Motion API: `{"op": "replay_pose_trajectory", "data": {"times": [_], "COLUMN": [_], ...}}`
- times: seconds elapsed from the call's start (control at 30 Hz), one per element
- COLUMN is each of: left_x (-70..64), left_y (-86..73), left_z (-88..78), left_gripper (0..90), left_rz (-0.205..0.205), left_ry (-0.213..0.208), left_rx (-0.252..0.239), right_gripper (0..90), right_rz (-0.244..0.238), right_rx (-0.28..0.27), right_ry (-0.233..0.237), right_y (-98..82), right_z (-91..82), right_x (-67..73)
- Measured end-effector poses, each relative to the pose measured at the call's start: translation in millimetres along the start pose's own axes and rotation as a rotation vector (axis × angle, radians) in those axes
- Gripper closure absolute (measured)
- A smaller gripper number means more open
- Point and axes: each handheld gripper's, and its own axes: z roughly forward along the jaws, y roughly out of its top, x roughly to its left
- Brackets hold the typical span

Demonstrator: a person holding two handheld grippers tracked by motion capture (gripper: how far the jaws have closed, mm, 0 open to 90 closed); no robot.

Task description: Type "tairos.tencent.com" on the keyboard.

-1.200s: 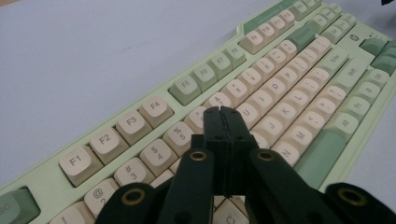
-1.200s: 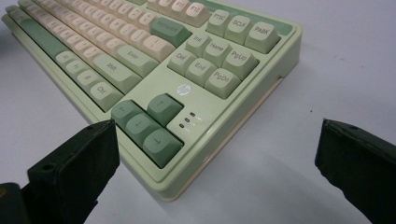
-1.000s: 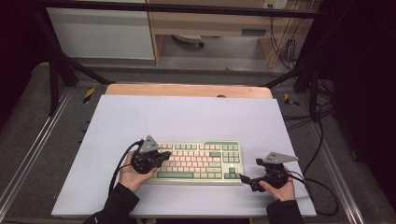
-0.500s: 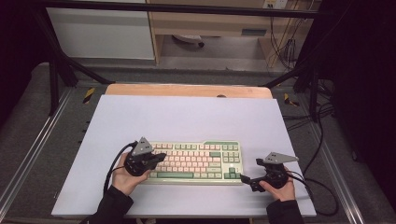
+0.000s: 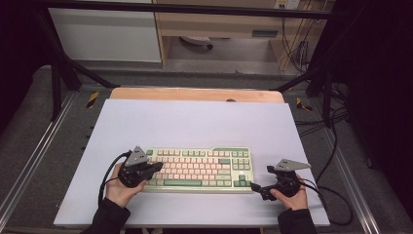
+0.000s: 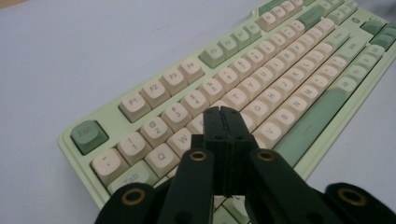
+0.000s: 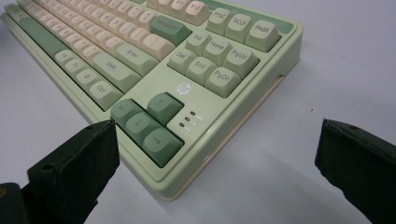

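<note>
At 7 o'clock the left hand-held gripper [image 5: 157, 167] is clenched with nothing in it, poised over the keyboard [image 5: 204, 168] lying mid-tabletop [image 5: 195, 122]. At 5 o'clock the right hand-held gripper [image 5: 255, 186] is spread wide beside the keyboard's corner. Key pressing seems underway; a controlled downward tap is called for next.
</note>
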Motion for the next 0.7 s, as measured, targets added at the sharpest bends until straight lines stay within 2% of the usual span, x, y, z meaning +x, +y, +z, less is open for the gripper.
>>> {"op": "replay_pose_trajectory", "data": {"times": [0.33, 0.7], "left_x": [8.3, 12.3], "left_y": [-12.0, -17.3], "left_z": [-1.1, 3.2], "left_gripper": [89.9, 89.9], "left_rz": [-0.026, -0.030], "left_ry": [0.011, 0.022], "left_rx": [0.010, 0.024], "right_gripper": [0.4, 0.5], "right_rz": [-0.003, -0.001], "right_rx": [0.002, 0.000], "right_ry": [0.001, 0.001], "right_y": [-0.2, 0.0], "right_z": [0.3, 0.1], "right_x": [-0.1, 0.0]}}
